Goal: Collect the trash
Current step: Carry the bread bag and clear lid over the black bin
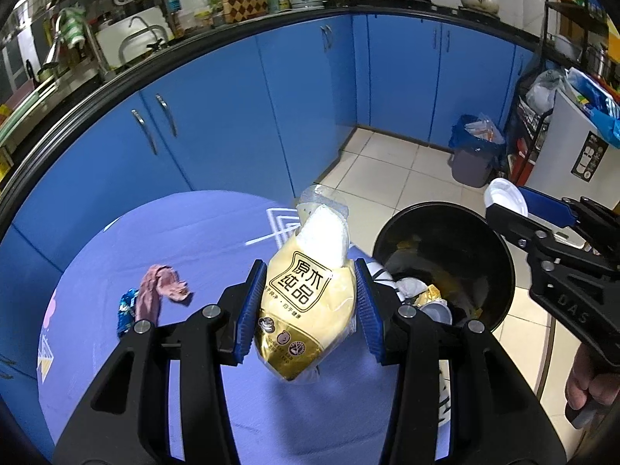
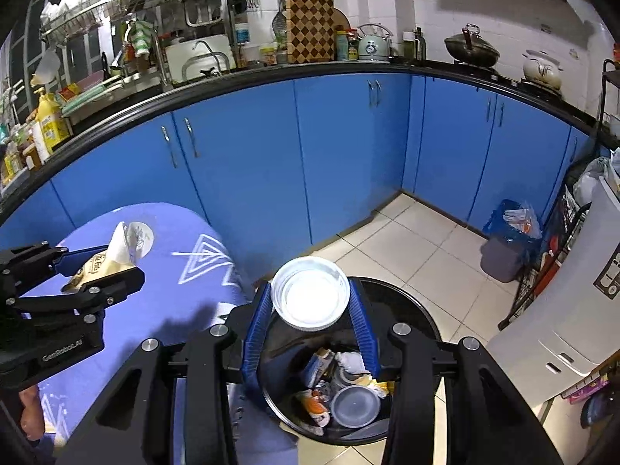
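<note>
Item one: yellow tissue pack point(image 1: 306, 302), soft plastic with black characters in a frame, white tissue showing at its torn top. We hold it in the left gripper point(image 1: 310, 302), jaws about half apart and pressed on its flanks, long axis running away from us. It hangs over the purple tablecloth point(image 1: 193, 232), just left of the black trash bin point(image 1: 500, 263).

Item two: white round plastic lid point(image 2: 310, 296), ridged rim, gripped across its width by our right gripper point(image 2: 310, 310), jaws narrowly set. It sits directly above the bin's near rim, so we judge this hand nearer the drop.

Left on the cloth, further from the bin: pink crumpled wrapper point(image 1: 162, 286), blue wrapper point(image 1: 126, 310).
</note>
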Tool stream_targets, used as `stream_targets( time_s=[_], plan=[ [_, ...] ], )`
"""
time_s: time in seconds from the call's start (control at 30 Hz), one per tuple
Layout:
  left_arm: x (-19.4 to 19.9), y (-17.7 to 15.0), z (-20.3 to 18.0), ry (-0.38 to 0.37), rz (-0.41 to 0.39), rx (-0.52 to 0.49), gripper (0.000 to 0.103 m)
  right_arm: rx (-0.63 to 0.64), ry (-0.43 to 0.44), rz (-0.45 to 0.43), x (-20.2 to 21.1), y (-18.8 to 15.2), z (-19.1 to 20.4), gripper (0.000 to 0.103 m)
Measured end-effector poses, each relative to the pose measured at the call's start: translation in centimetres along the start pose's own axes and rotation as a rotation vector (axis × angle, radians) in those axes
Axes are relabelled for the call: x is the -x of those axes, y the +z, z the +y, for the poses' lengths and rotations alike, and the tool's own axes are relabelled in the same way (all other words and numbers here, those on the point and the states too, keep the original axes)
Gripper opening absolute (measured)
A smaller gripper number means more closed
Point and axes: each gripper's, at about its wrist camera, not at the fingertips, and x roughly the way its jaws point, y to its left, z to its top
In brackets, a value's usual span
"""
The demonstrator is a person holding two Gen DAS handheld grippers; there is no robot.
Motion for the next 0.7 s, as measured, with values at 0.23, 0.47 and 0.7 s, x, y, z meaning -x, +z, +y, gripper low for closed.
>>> stream_targets(
  time_s=[0.23, 0.47, 0.7],
  plan=[
    [-1.3, 1.4, -2.2, -0.013, 0.010, -0.026, 0.046, -0.050, -0.033, -0.036, -0.2, -0.3, -2.5, 0.080],
    [-2.1, 2.3, -5.0, -0.044, 0.018, -0.068, 0.046, -0.094, -0.104, -0.032, 0.0, -1.6, -5.7, 0.080],
    [-2.5, 3.0, -8.5, -0.075, 0.017, -0.118, 0.050, -0.124, -0.148, -0.026, 1.1, -2.6, -8.5, 0.080]
  ],
)
